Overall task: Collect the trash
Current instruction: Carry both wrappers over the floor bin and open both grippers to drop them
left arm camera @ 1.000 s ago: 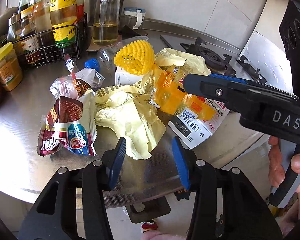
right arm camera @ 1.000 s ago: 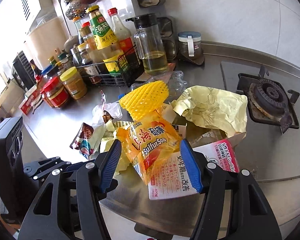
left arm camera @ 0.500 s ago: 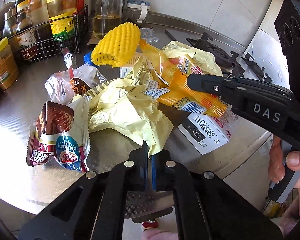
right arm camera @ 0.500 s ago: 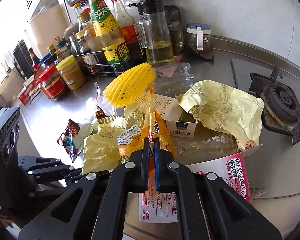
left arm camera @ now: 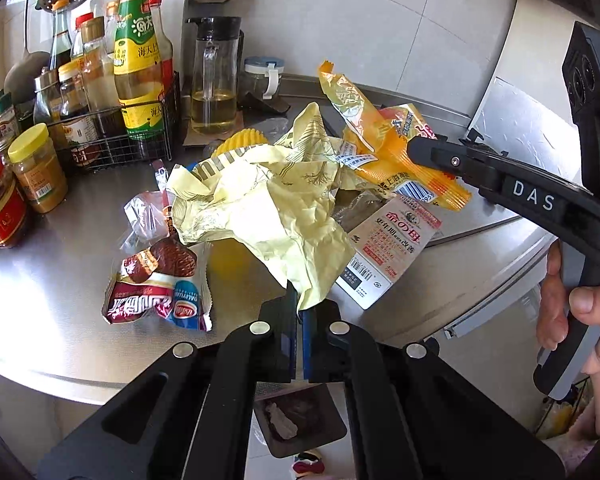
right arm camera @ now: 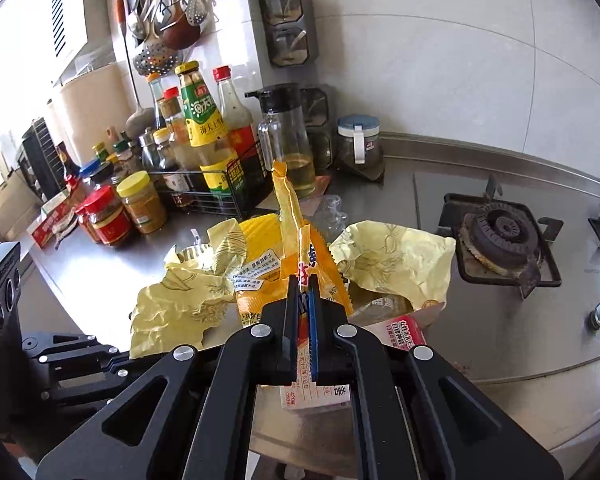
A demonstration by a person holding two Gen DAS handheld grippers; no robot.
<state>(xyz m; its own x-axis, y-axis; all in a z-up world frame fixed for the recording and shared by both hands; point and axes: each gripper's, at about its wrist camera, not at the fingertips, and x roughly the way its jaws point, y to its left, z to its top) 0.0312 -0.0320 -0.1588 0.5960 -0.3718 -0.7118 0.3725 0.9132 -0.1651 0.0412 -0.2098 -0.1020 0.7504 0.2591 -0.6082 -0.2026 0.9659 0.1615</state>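
My left gripper (left arm camera: 299,312) is shut on a corner of a crumpled pale yellow wrapper (left arm camera: 268,208) and holds it lifted above the steel counter. My right gripper (right arm camera: 302,304) is shut on an orange snack bag (right arm camera: 296,256) and holds it raised; the bag also shows in the left wrist view (left arm camera: 384,152). On the counter lie a maroon snack packet (left arm camera: 156,284), a clear crumpled wrapper (left arm camera: 144,216), a white and pink carton (left arm camera: 392,248), a yellow foam fruit net (right arm camera: 260,236) and a second pale yellow wrapper (right arm camera: 396,260).
A wire rack of sauce bottles (left arm camera: 112,136), jars (left arm camera: 40,168) and a glass oil jug (left arm camera: 214,80) stand at the back left. A gas burner (right arm camera: 500,236) sits at the right. The counter edge (left arm camera: 60,372) curves just ahead of my left gripper.
Both grippers went from open to shut, the left on the pale yellow wrapper, the right on the orange bag. Both have since lifted their wrappers up off the pile.
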